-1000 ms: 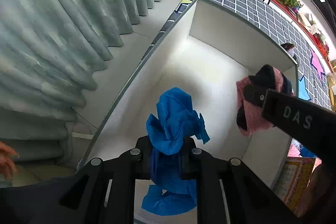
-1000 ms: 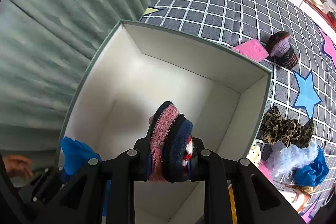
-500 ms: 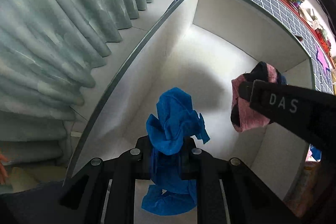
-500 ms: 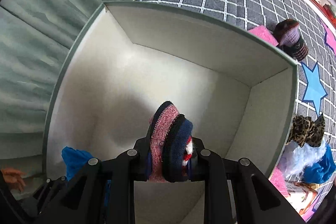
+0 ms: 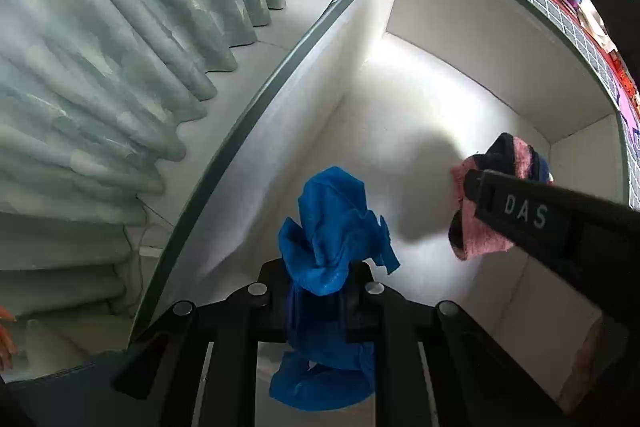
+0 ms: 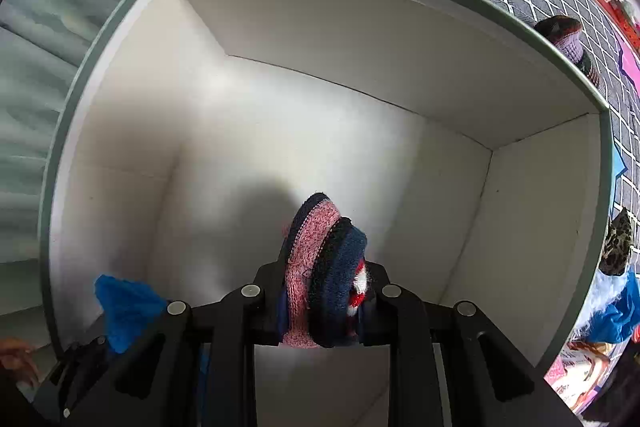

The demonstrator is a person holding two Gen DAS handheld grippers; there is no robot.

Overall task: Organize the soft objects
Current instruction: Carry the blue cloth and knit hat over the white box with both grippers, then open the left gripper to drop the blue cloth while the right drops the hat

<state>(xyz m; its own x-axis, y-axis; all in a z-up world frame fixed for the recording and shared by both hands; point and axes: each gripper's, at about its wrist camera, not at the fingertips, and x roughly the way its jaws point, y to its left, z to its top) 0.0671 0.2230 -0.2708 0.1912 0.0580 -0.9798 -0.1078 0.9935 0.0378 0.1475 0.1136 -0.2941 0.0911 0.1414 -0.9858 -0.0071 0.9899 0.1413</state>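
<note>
Both grippers point down into white box (image 6: 400, 23). Left gripper (image 5: 318, 291) jaws clamped narrow on blue cloth (image 5: 332, 227), cloth bunched above box floor. Right gripper (image 6: 320, 291) jaws pinch pink-and-navy knit hat (image 6: 324, 247), hanging inside box near right wall.

Blue cloth (image 5: 332, 239), knit sock (image 6: 324, 267) — inside box (image 6: 360, 27).
</note>
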